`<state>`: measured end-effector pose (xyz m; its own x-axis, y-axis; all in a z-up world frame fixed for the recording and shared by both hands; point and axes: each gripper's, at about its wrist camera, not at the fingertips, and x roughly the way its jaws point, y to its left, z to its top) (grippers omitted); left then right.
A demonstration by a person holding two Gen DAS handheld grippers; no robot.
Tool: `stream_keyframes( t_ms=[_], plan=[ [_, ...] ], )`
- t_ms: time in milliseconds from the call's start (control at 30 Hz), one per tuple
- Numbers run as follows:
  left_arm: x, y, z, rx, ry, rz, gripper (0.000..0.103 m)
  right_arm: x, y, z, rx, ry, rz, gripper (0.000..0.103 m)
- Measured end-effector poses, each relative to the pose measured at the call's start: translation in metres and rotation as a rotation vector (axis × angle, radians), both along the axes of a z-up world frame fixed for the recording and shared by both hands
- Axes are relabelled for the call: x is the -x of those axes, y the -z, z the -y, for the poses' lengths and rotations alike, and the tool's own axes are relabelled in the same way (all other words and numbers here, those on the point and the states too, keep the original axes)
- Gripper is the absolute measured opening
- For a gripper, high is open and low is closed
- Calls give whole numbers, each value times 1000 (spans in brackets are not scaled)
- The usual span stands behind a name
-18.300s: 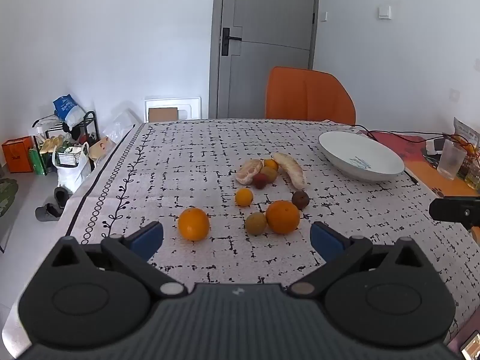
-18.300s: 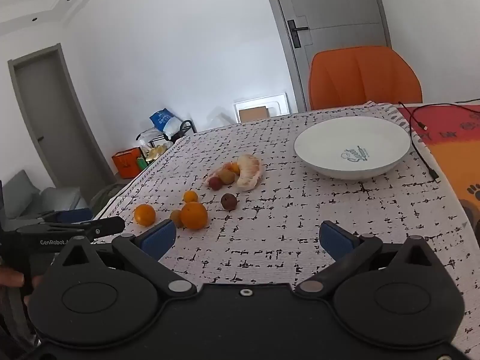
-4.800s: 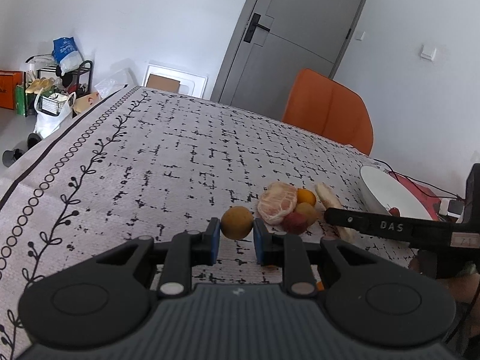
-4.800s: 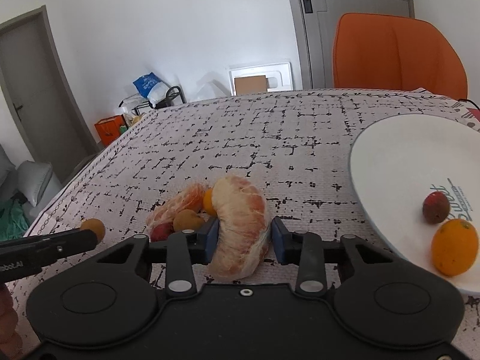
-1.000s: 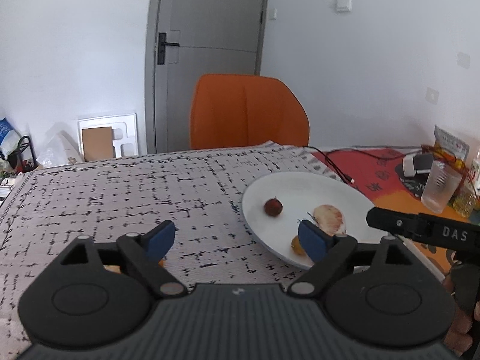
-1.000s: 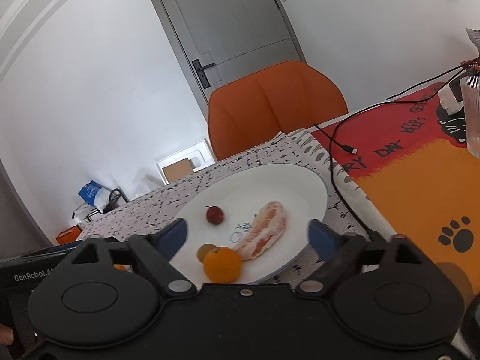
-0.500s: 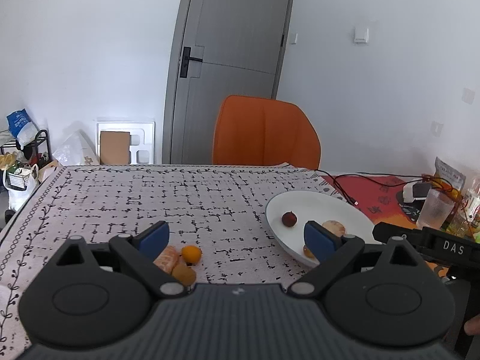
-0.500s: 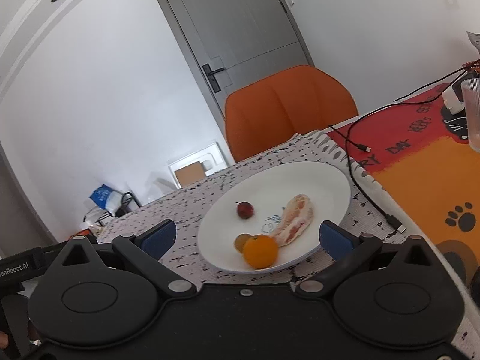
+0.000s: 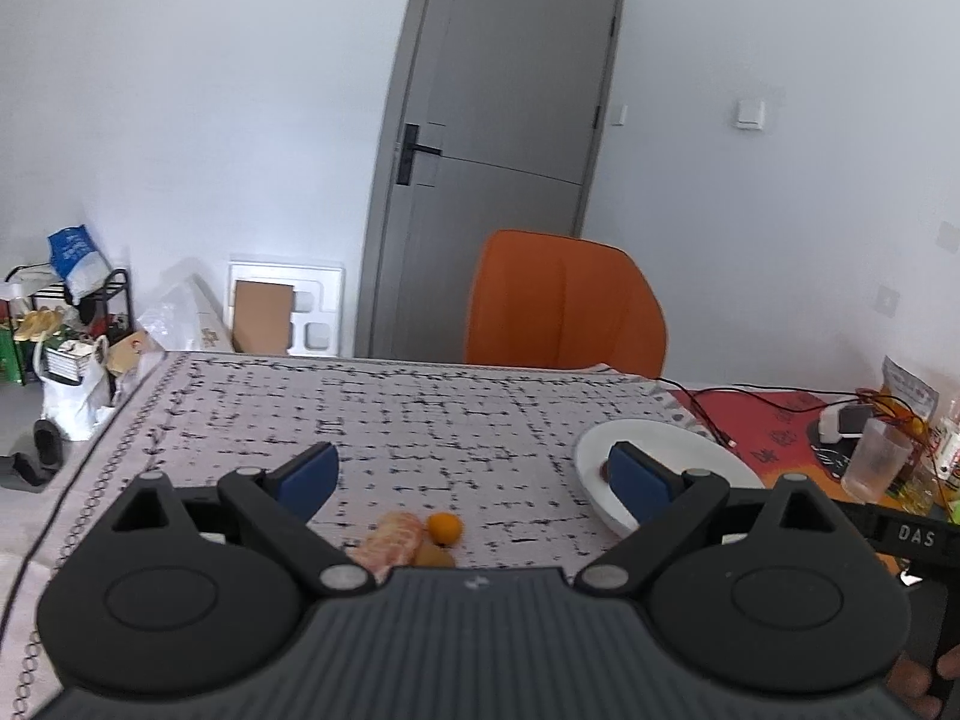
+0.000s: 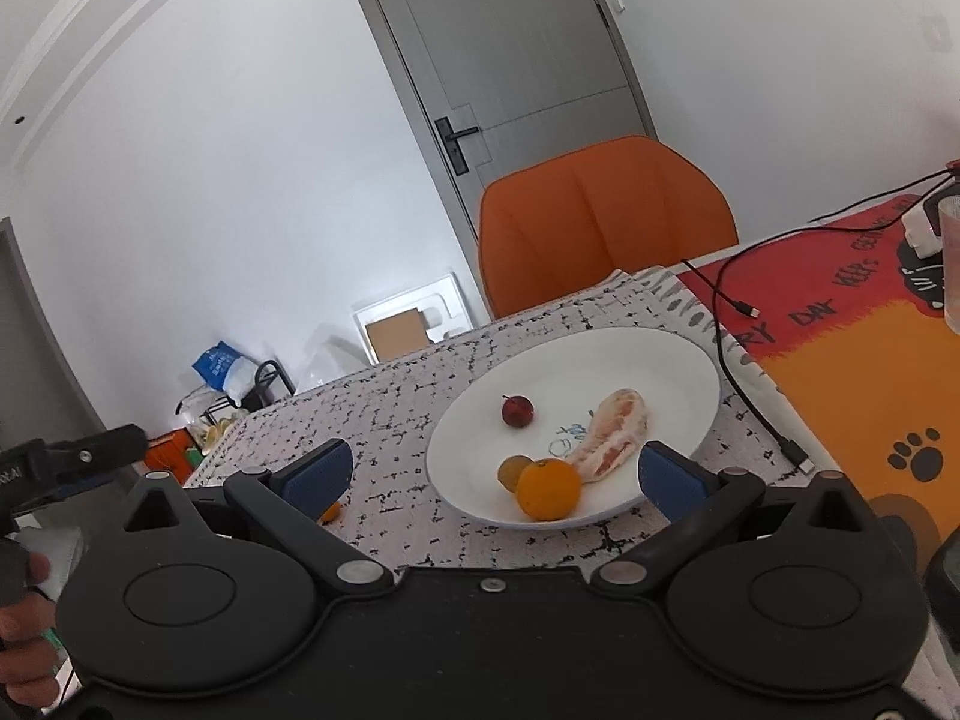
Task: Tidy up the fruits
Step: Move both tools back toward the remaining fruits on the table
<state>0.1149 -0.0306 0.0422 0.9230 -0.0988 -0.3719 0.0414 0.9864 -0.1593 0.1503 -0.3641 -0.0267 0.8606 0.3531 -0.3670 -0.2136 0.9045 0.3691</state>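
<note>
patterned tablecloth (image 10: 384,414), white plate (image 10: 678,360) holding orange (image 10: 549,489), pomelo segment (image 10: 615,435), both tools empty, jaws wide

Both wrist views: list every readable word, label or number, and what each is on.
"DAS": white letters on the black bar of the right tongs, seen in the left wrist view.
"DAY": on the red-and-orange mat, clear; the other words in that row run partly out of frame and are not surely readable.
Blue print in the middle of the white plate: too small to read.
Lettering on the left tongs' body: cut off at the frame edge.
</note>
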Motion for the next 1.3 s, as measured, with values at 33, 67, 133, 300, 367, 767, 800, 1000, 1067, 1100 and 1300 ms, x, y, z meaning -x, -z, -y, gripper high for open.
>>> stream_keyframes(
  t_ms=[33,67,133,300,367,767,800,1000,1067,1100,1300],
  plan=[
    [1,0,-2,-2,-6,-3,96,1,1,0,3,-3,-3,103],
    [1,1,-5,-4,-13,-8,96,1,2,-1,6,-9,-7,103],
    [3,3,-10,-5,-24,-16,96,3,2,-3,13,-29,-13,103],
    [7,9,-19,-2,-36,-39,96,6,3,-8,25,-48,-10,103],
    [8,13,-22,-1,-42,-46,95,5,3,-10,25,-58,-12,103],
    [8,34,-42,38,-60,-80,88,-1,11,-33,43,-116,-31,103],
    [8,37,-43,42,-61,-87,87,-1,12,-36,46,-123,-34,103],
    [2,54,-53,82,-63,-138,67,-7,19,-51,65,-158,-63,102],
    [0,59,-56,101,-53,-154,64,-9,21,-56,68,-164,-70,100],
    [-1,61,-57,110,-50,-161,63,-9,22,-58,70,-168,-73,99],
    [-10,76,-58,113,-28,-198,51,-13,29,-68,75,-181,-96,96]
  ],
)
